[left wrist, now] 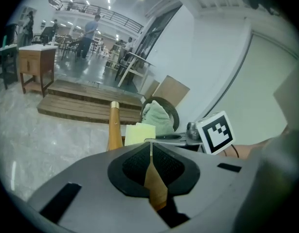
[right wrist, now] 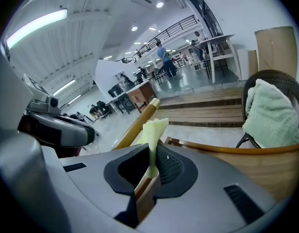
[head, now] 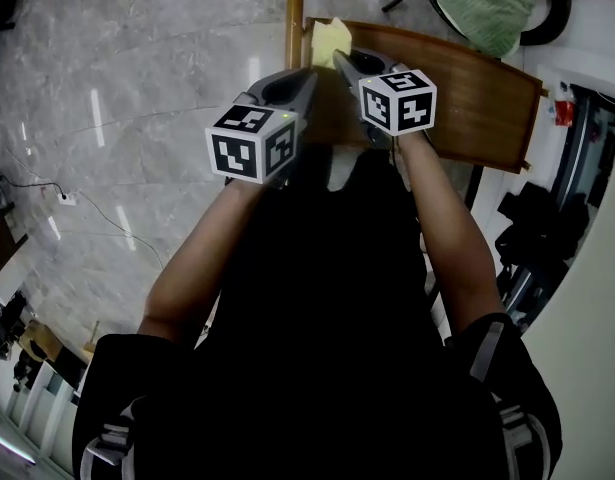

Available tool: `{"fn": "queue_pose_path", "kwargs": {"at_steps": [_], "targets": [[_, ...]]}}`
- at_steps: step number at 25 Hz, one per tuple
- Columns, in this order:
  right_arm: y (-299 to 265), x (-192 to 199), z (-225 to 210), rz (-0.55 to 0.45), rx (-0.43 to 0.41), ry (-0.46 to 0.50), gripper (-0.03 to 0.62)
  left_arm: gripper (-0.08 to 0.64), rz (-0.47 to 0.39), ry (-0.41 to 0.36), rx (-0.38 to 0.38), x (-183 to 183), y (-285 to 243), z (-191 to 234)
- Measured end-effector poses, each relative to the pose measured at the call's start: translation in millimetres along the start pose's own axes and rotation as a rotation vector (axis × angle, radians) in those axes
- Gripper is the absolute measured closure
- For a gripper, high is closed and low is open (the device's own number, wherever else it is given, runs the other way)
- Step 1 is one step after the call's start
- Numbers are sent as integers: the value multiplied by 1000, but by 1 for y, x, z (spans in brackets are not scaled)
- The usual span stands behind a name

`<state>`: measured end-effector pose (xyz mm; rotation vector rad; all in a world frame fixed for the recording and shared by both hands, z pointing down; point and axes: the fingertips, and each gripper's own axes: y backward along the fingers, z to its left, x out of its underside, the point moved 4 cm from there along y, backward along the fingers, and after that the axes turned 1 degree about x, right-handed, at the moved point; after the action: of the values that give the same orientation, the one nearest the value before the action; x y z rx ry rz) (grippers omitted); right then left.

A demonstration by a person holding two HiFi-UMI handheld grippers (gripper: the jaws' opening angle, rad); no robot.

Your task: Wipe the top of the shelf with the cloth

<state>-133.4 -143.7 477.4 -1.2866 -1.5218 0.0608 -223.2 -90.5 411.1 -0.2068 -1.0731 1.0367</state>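
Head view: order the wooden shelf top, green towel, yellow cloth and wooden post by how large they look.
1. Wooden shelf top, clearly largest.
2. Green towel, though the frame edge cuts it.
3. Yellow cloth and wooden post: too close to rank, since the right gripper hides part of the cloth.

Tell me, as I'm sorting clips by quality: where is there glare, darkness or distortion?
Head view: streaks of lamp glare on the floor, dark clothing nearly black below. Left gripper view: strong fisheye bending, black corners. Right gripper view: same bending, a bright ceiling light glaring, the cloth sharp.
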Motion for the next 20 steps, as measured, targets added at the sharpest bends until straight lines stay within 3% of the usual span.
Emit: {"fn": "queue_pose_path", "kwargs": {"at_steps": [8,20], "targets": [[-57,28,-40,115,14,-50,549,549,7,13,-32,0,-16,-8],[-92,42,-55,238,34,3,549,549,0,110,-57,7,-31,-27]]}}
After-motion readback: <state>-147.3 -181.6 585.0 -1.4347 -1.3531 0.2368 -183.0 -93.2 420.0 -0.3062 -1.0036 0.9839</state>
